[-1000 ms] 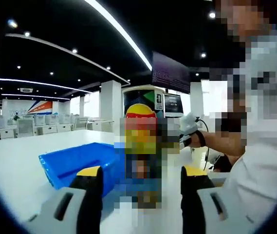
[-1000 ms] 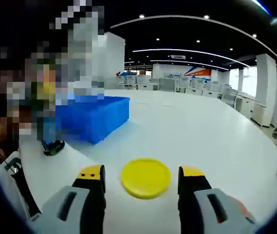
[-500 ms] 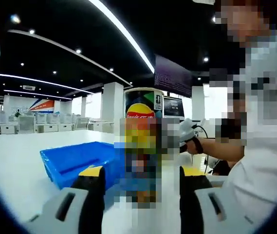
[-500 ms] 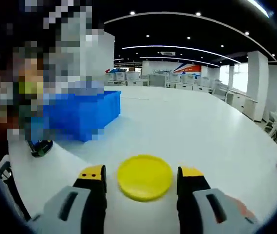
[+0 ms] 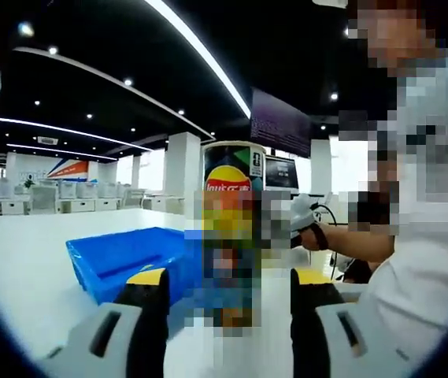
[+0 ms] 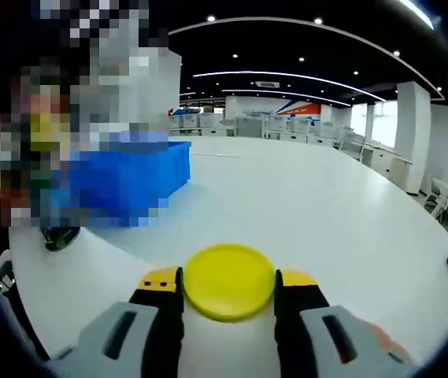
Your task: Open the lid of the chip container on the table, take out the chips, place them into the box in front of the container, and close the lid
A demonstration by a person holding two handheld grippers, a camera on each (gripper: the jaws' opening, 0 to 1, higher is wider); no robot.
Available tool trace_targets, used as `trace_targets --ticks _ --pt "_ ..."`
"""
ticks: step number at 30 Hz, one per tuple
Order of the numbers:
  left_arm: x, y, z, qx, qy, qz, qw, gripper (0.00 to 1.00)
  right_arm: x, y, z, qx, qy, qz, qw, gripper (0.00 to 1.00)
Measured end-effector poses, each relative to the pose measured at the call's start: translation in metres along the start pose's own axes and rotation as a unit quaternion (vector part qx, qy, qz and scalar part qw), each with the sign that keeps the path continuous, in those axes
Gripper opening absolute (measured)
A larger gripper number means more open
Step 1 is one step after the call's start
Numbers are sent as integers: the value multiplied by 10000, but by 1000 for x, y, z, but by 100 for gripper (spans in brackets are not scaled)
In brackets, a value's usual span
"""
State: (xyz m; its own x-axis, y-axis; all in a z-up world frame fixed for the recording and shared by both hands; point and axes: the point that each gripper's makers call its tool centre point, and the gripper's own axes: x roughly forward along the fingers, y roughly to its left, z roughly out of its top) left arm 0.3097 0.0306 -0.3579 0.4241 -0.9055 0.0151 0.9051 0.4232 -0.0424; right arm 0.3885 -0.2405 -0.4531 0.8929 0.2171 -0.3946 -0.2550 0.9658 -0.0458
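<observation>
The right gripper (image 6: 229, 281) is clamping the round yellow plastic lid (image 6: 229, 280) on the white table (image 6: 342, 213), seemingly for closing, while the left gripper (image 5: 228, 287) is hanging apart around the tall printed chip container (image 5: 233, 177) beside the blue plastic box (image 5: 125, 260).

- We see a dark wall screen (image 5: 277, 120) high above the fingers.
- Left of the fingers, a small black round object (image 6: 58, 237) rests on the white counter (image 6: 302, 205).
</observation>
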Motion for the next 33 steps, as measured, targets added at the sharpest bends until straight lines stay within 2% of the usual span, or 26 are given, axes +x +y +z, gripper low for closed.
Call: trace_targets --ticks 24,28,33 --pt "1 0 -5 -11 99 33 9999 62 -3 1 9 134 -191 160 9996 45" --pt "-1 0 0 -105 -21 21 9999 62 -3 1 11 123 -211 173 9996 45" --pt "-1 2 -1 -100 -12 43 9999 62 -3 1 13 1 -245 177 9995 45"
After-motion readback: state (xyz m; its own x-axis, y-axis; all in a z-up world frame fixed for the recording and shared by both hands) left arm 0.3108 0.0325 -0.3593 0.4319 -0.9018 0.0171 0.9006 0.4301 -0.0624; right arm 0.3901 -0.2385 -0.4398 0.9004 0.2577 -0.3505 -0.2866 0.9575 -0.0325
